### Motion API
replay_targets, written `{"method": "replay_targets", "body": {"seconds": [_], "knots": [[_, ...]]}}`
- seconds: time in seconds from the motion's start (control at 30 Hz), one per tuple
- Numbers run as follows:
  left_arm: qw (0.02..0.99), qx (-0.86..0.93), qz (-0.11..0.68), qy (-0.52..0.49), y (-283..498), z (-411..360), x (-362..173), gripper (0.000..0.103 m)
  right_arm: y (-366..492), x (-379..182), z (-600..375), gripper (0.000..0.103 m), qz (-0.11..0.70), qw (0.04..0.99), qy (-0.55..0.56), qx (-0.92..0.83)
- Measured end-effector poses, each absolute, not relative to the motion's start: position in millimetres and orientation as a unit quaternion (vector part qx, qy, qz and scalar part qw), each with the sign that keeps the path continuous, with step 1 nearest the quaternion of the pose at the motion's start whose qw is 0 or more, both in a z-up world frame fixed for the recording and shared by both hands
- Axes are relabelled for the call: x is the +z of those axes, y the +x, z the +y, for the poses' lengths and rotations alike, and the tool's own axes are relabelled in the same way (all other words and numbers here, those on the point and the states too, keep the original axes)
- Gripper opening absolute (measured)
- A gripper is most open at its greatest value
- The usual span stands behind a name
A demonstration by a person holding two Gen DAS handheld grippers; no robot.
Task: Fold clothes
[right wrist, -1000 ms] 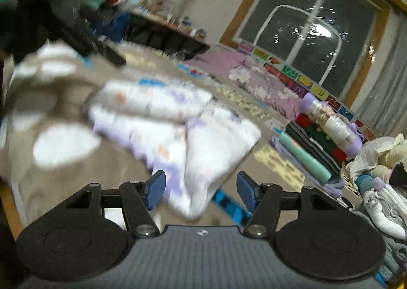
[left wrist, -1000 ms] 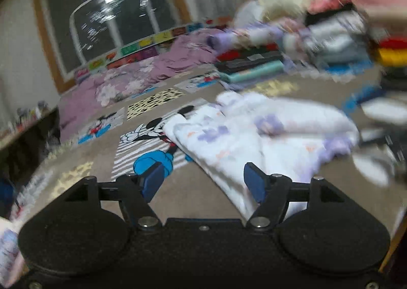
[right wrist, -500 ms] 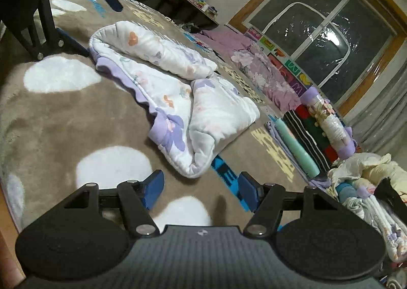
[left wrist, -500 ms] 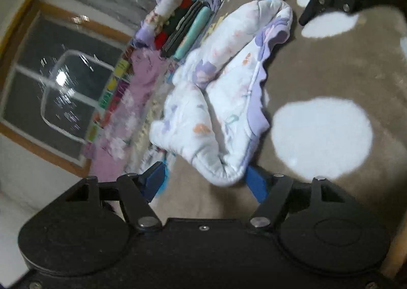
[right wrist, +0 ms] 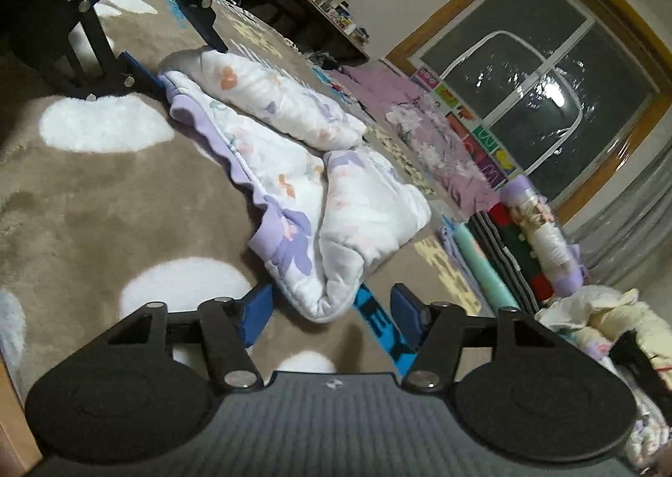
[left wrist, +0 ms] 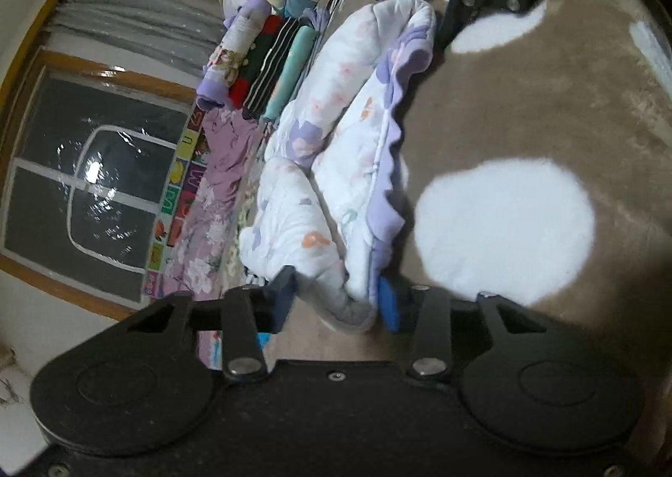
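Left gripper point(left wrist: 338, 302): I see its jaws, just closing, pinching the garment point(left wrist: 336, 166) corner, lower centre.
Right gripper point(right wrist: 332, 313): I see its jaws, just narrowing, still spread, garment fold point(right wrist: 327, 300) between them untouched.
Open rug point(right wrist: 105, 200): left of frame.

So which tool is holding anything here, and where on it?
The left tool, whose jaws have just been closing, pinches the garment at its near folded end. The right tool straddles the other end, gripping nothing.

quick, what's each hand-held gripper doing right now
Left hand-held gripper: just closed on one end of the floral garment.
Right hand-held gripper: open, closing slightly, holding nothing; the garment's other end lies just ahead.
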State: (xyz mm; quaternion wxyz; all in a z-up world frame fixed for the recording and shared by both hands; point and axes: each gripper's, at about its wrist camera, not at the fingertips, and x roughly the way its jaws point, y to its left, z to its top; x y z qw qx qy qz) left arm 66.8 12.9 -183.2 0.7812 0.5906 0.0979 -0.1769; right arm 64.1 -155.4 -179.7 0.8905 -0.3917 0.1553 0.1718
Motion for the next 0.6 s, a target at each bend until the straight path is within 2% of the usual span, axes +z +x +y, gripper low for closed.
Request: {"method": "replay_targets", "body": {"seconds": [0.03,0.07,0.17,0.23,0.4,0.47,0.53,0.57,0.6], "knots": [[0.783,-0.176,0.098,0.588,66.0,12.3,-184.1,0.035,65.4,-179.4,-155.1,0.047,0.160,0.890,-0.388,0.178],[0.785,-0.176,0.098,0.586,65.2,11.8,-185.0,0.034,66.7,-179.0,-154.8,0.033,0.164,0.890,-0.384,0.185],[0.802,-0.172,0.103,0.563,63.9,13.4,-182.9,0.036,66.3,-181.9,-150.8,0.035,0.158,0.888,-0.391,0.182],[0.815,-0.155,0.105,0.548,62.7,17.0,-178.7,0.048,64.8,-182.4,-150.2,0.042,0.149,0.890,-0.396,0.174],[0.830,-0.156,0.113,0.524,62.9,23.2,-178.6,0.049,58.7,-185.0,-154.3,0.044,0.139,0.894,-0.390,0.172],[0.835,-0.158,0.114,0.515,65.0,22.6,-179.3,0.047,59.0,-186.6,-154.6,0.043,0.135,0.896,-0.387,0.173],[0.838,-0.164,0.117,0.508,66.5,20.8,-180.2,0.032,62.5,-185.2,-156.8,0.034,0.138,0.900,-0.370,0.184],[0.837,-0.167,0.117,0.508,66.0,19.0,-181.8,0.028,64.4,-183.8,-157.5,0.025,0.141,0.903,-0.360,0.190],[0.836,-0.170,0.117,0.509,65.5,17.3,-183.3,0.020,66.4,-182.3,-158.2,0.019,0.144,0.905,-0.350,0.195]]}}
